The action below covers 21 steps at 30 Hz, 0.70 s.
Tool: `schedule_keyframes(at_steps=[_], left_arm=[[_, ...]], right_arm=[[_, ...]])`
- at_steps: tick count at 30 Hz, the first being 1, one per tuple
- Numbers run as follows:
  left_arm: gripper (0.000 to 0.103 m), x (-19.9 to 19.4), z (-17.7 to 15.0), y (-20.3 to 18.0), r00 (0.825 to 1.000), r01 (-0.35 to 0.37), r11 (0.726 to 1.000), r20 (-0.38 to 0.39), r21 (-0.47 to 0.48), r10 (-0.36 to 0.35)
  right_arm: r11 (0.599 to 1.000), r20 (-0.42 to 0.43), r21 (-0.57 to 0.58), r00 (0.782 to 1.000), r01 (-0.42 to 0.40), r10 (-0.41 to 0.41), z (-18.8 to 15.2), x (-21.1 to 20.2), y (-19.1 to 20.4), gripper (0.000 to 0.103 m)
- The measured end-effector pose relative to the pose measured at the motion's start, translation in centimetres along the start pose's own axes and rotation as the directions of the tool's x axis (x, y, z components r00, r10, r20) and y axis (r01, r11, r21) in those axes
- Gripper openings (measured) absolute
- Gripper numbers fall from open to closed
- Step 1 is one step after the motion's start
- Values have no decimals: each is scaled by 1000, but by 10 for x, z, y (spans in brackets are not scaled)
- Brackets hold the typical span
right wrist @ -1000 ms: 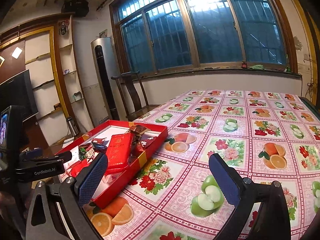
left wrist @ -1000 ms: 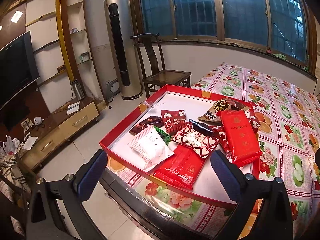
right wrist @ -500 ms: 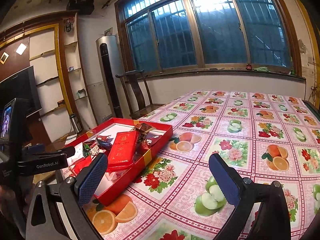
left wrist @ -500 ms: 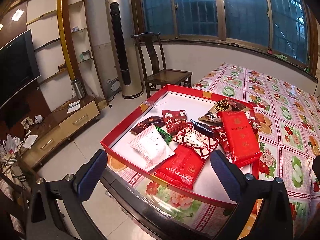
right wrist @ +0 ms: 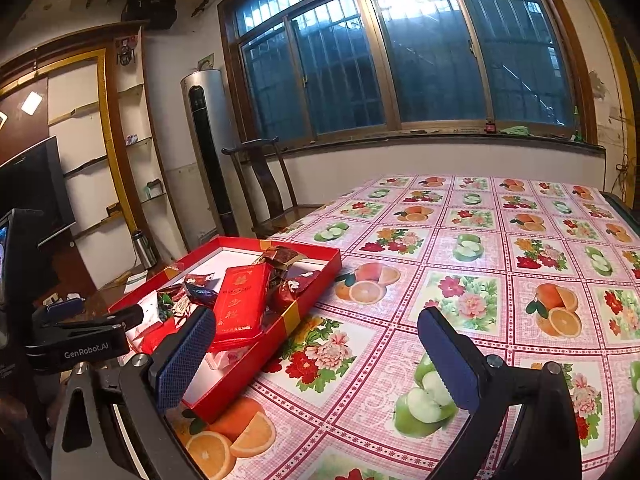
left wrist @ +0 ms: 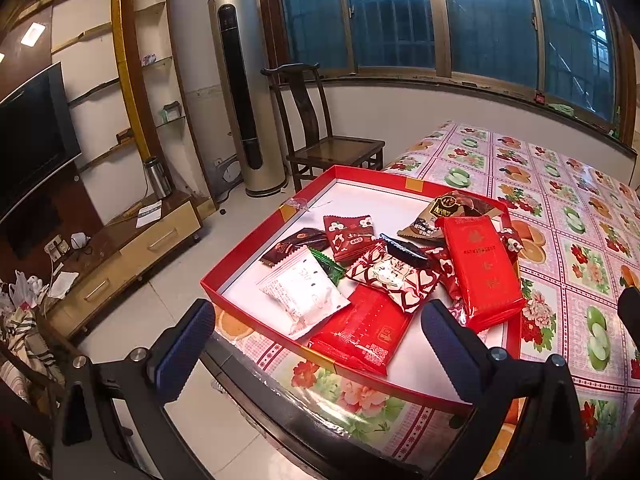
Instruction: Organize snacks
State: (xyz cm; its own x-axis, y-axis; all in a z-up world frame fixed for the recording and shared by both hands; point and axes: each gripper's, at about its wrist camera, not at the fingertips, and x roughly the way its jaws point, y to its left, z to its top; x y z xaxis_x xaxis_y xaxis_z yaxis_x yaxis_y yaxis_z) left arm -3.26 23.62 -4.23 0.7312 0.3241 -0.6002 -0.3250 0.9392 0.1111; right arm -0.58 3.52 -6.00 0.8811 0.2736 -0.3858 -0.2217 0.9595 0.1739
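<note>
A shallow red tray [left wrist: 240, 258] with a white floor sits at the table's near left corner and holds several snack packets: a white packet [left wrist: 302, 290], a flat red packet [left wrist: 360, 328], a tall red packet [left wrist: 480, 268], a heart-patterned packet [left wrist: 394, 278] and a brown packet [left wrist: 444, 210]. My left gripper [left wrist: 316, 344] is open and empty, hovering just before the tray's near edge. My right gripper [right wrist: 316, 356] is open and empty above the tablecloth, right of the tray [right wrist: 304, 300]. The left gripper also shows in the right wrist view [right wrist: 86, 330].
The table carries a pink fruit-and-flower tablecloth [right wrist: 480, 264]. A dark wooden chair [left wrist: 320, 136] and a tall silver air conditioner [left wrist: 244, 92] stand beyond the table's far left corner. A TV [left wrist: 32, 136] and low cabinet [left wrist: 128, 252] stand on the left.
Both grippers have drifted slightly; the views shift a little toward the window. Both stay open and empty. The snacks have not moved.
</note>
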Motion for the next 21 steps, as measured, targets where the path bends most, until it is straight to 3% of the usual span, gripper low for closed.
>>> schedule_keyframes(at_steps=[21], left_arm=[[103,7,-6,26,999,-42,999,-9,-22,42]], right_arm=[[999,-28,36,1000,-10,11,2,24,19,102]])
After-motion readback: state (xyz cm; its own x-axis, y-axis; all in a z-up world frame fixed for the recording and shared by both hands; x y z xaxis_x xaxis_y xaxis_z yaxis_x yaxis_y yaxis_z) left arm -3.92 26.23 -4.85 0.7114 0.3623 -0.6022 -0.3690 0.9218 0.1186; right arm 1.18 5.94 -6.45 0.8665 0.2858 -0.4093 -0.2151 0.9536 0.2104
